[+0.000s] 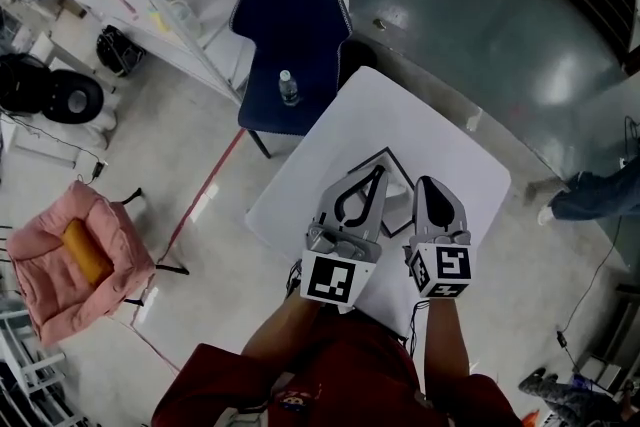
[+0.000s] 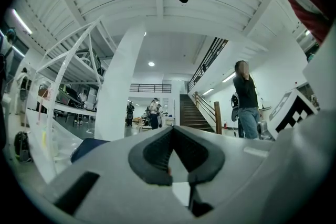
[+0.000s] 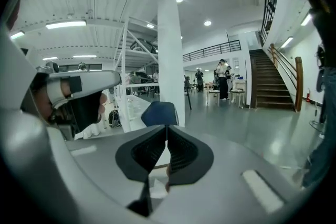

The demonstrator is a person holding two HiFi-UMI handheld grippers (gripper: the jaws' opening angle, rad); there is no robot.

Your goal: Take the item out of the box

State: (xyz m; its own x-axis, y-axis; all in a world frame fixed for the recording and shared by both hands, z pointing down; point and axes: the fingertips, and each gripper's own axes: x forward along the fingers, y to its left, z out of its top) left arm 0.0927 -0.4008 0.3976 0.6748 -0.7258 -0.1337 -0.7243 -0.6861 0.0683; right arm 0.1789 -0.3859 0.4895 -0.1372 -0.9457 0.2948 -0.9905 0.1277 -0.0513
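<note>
The head camera looks steeply down from above the person onto the white table [image 1: 440,145], with the blue chair [image 1: 295,35] beyond its far edge. The left gripper [image 1: 378,171] and right gripper [image 1: 425,183] each carry 1 camera close behind the jaws, facing roughly level into the hall. Both show the white column [image 2: 119,81], the staircase [image 2: 195,115] and that chair.

Your left gripper [image 1: 372,177] and right gripper [image 1: 428,187] are grey-bodied with black pads. Their marker cubes [image 1: 338,278] carry black-and-white square patterns. Under both claws the table [image 1: 450,140] is white. The box [image 1: 398,190] between them appears white with dark edging, though the view is poor. Beyond the claws the chair [image 1: 295,25] is navy. Behind them your sleeve [image 1: 330,380] is red.
</note>
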